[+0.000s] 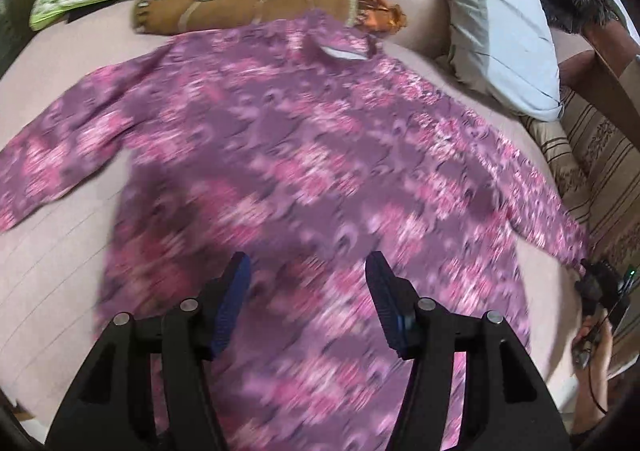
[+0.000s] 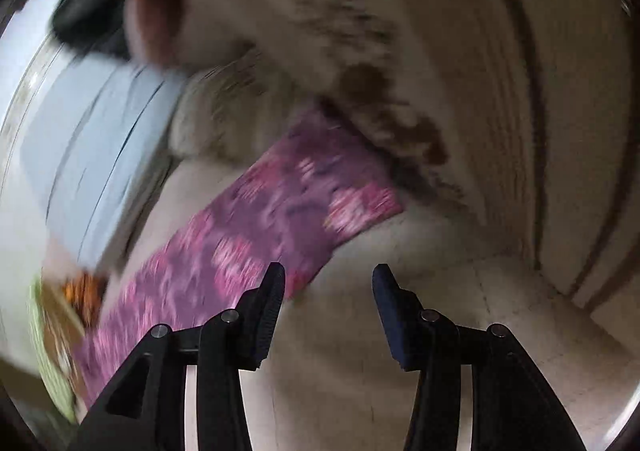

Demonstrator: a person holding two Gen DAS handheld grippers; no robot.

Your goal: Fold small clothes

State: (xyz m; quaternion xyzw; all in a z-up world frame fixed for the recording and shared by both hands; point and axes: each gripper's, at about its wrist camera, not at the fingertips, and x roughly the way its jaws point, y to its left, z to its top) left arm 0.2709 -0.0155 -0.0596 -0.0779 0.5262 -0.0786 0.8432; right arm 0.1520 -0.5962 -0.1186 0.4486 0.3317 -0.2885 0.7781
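Purple-pink patterned top spread flat, sleeves out; left gripper spread, empty; right gripper likewise

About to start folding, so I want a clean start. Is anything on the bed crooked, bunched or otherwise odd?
Nothing serious. The purple shirt lies spread flat on the bed, sleeves out. Only its right sleeve stands out: its cuff reaches the striped fabric at the bed's edge.

Left gripper points steeply down, jaws apart, empty; right gripper likewise parted, gripping nothing.
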